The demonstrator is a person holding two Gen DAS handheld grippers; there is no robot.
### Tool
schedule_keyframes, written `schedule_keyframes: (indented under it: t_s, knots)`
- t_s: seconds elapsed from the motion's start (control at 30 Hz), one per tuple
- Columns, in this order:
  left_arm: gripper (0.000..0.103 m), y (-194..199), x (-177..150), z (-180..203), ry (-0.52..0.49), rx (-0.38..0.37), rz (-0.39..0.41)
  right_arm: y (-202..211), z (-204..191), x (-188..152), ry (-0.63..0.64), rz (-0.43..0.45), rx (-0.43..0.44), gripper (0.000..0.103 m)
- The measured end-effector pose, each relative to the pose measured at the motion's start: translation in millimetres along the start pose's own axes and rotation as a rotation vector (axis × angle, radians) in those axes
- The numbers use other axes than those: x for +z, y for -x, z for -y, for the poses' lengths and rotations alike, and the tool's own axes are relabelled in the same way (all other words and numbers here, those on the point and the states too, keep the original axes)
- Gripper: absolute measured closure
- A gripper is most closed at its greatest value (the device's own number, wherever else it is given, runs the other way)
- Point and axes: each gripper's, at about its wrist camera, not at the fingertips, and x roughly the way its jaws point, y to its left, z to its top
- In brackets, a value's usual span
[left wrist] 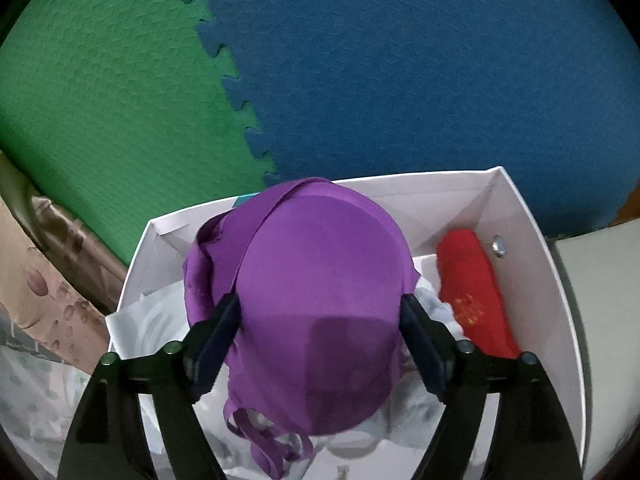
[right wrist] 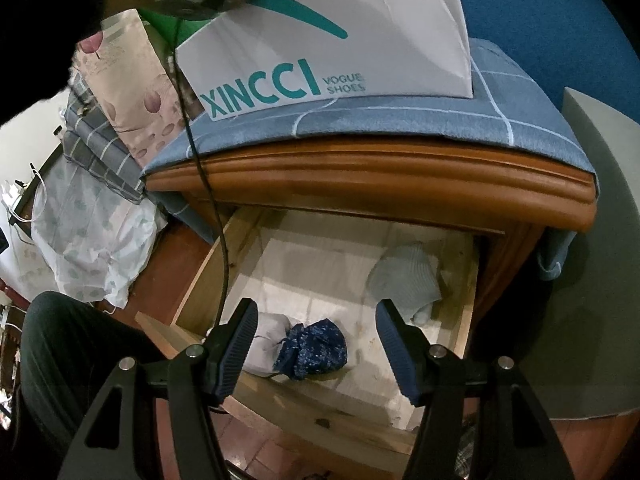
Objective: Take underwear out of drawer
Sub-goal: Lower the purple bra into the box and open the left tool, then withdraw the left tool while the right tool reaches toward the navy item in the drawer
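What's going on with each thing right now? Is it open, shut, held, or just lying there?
Left hand-held gripper: shut on the purple bra.
Purple bra: held over the white box.
White box: open, holding clothes.
Red cloth: rolled up, lying in the white box.
Right hand-held gripper: open, holding nothing.
Drawer: pulled open.
Blue cloth: bunched, lying in the drawer.

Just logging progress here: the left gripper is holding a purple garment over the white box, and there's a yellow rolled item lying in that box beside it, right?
Not quite: the rolled item in the white box is red, not yellow, as the left wrist view shows. The rest holds: the left gripper is closed on the purple garment over that box.
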Motion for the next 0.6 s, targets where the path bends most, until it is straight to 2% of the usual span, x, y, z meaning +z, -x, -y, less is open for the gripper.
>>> schedule_keyframes:
  t_s: [0.07,0.17,0.2,0.27,0.3,0.33,0.47,0.53,0.6]
  knots:
    - [0.024,16,-8,-7,0.005,-0.028,0.013,-1,3,-2,-0.015,-0.013,0.001,0.04]
    - [0.013,55,-28,-31,0.044,-0.093,0.078,-6,8,-8,-0.032,-0.05,0.009,0.04]
    - [0.011,75,-39,-42,0.06,-0.125,0.129,-9,9,-10,-0.03,-0.063,0.003,0.04]
    - [0.002,129,-77,-70,0.08,-0.176,0.293,-14,6,-15,-0.009,-0.096,-0.019,0.04]
    - [0.001,151,-97,-84,0.076,-0.185,0.361,-18,3,-17,0.006,-0.111,-0.03,0.04]
    - [0.001,170,-118,-98,0.078,-0.186,0.425,-22,-1,-20,0.029,-0.13,-0.045,0.04]
    - [0.0,213,-196,-154,0.143,-0.164,0.568,-39,-21,-29,0.102,-0.191,-0.065,0.04]
    - [0.001,214,-240,-185,0.199,-0.115,0.6,-48,-26,-32,0.113,-0.221,-0.061,0.04]
    - [0.001,199,-272,-203,0.218,-0.091,0.582,-57,-30,-34,0.111,-0.257,-0.048,0.04]
